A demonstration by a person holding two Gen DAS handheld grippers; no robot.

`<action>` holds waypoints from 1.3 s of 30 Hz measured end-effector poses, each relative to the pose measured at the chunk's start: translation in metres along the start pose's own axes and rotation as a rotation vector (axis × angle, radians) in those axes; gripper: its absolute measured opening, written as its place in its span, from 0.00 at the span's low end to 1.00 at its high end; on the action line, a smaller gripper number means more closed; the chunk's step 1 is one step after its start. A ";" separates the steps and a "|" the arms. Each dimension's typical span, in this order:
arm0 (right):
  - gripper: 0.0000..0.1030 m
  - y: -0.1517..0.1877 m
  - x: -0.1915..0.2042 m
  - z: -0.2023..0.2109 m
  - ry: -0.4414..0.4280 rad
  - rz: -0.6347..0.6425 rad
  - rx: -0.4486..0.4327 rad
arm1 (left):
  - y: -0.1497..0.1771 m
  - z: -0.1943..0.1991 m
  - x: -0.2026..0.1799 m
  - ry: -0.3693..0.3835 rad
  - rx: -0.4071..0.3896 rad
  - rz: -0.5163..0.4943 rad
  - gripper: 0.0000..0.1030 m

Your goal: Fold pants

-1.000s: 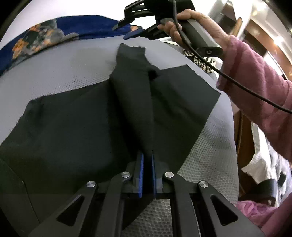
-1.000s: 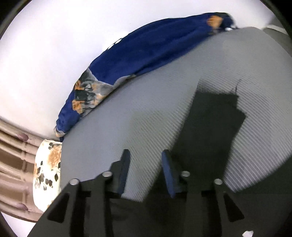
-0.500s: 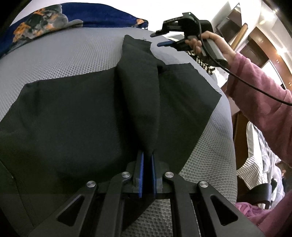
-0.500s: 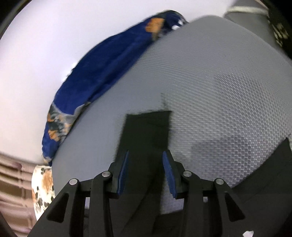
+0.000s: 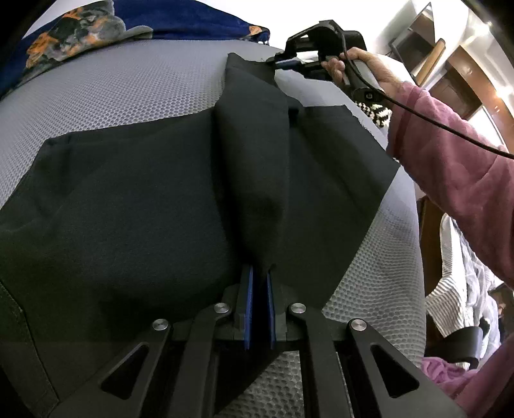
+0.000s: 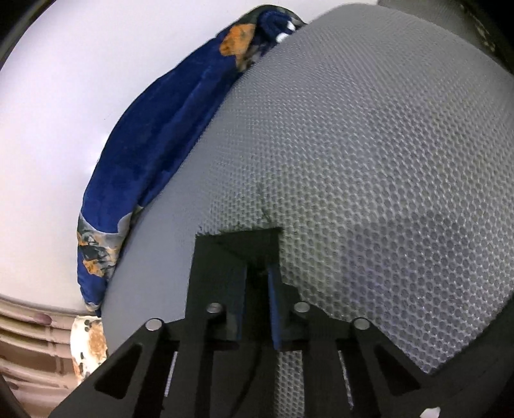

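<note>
Left wrist view: a grey honeycomb-mesh mattress (image 5: 128, 86) fills most of the frame, and the black pants (image 5: 135, 199) are spread flat across it from 9 o'clock to 3 o'clock. A raised ridge of the same black cloth is seen running up the middle from 6 o'clock toward 12 o'clock. A blue patterned blanket (image 5: 96, 25) is bunched along the mattress edge at 11 o'clock. A pink sleeve (image 5: 456, 180) comes in from 3 o'clock, and the hand (image 5: 363, 67) at its end is wrapped around the handle of the right gripper (image 5: 282, 62) at 1 o'clock, where the far end of the ridge is met by its tips. The left gripper (image 5: 258, 276) sits at 6 o'clock, its blue pads (image 5: 249, 302) drawn nearly together with the near end of the ridge pinched between them.

Right wrist view: the mattress (image 6: 369, 144) is again the largest surface, reaching from 6 o'clock up to 1 o'clock, with the blanket (image 6: 154, 154) draped along its edge from 12 o'clock down to 8 o'clock. The pants (image 6: 225, 257) show as a squared black end at the centre. The right gripper (image 6: 257, 279) is seen at 6 o'clock with its jaws closing; that cloth end lies between the blue pads (image 6: 274, 308) and is pressed by them.
</note>
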State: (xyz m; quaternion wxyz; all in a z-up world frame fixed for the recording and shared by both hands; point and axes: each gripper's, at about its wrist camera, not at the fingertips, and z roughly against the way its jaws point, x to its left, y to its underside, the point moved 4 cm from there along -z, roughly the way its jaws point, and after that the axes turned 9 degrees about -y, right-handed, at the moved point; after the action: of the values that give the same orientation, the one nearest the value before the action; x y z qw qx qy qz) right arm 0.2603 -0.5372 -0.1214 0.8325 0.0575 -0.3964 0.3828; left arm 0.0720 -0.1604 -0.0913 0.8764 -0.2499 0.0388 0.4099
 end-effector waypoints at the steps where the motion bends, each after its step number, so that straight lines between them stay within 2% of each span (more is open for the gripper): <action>1: 0.10 0.001 0.003 0.000 -0.001 0.012 0.004 | 0.000 0.000 0.000 -0.001 0.000 0.000 0.08; 4: 0.10 0.004 0.012 -0.002 -0.013 0.040 0.028 | 0.001 0.000 -0.001 -0.001 0.001 0.000 0.08; 10: 0.14 0.006 0.012 -0.014 0.050 0.069 0.037 | 0.002 0.000 -0.002 -0.007 -0.002 -0.001 0.08; 16: 0.14 0.008 0.012 -0.019 0.039 0.087 0.025 | 0.002 0.000 -0.002 -0.004 0.002 0.004 0.08; 19: 0.05 0.008 0.019 -0.013 0.023 0.101 0.017 | 0.002 0.000 -0.004 -0.012 0.003 -0.001 0.08; 22: 0.04 0.007 0.028 0.015 0.018 0.122 -0.043 | 0.002 0.001 -0.008 -0.035 -0.005 -0.020 0.08; 28: 0.04 0.024 0.012 0.120 0.109 0.154 -0.187 | 0.003 0.007 -0.026 -0.064 -0.032 -0.098 0.08; 33: 0.04 0.075 -0.051 0.204 0.254 0.086 -0.281 | 0.009 0.007 -0.051 -0.073 -0.039 -0.224 0.08; 36: 0.03 0.110 -0.100 0.224 0.326 -0.005 -0.285 | 0.015 -0.002 -0.064 -0.100 -0.009 -0.309 0.08; 39: 0.03 0.136 -0.141 0.227 0.354 -0.102 -0.267 | 0.018 -0.007 -0.068 -0.097 0.015 -0.335 0.08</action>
State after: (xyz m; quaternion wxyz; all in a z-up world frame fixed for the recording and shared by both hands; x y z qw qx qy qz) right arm -0.0278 -0.6156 -0.0945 0.9076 -0.1014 -0.2879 0.2882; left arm 0.0147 -0.2012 -0.0859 0.9352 -0.2261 -0.0428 0.2693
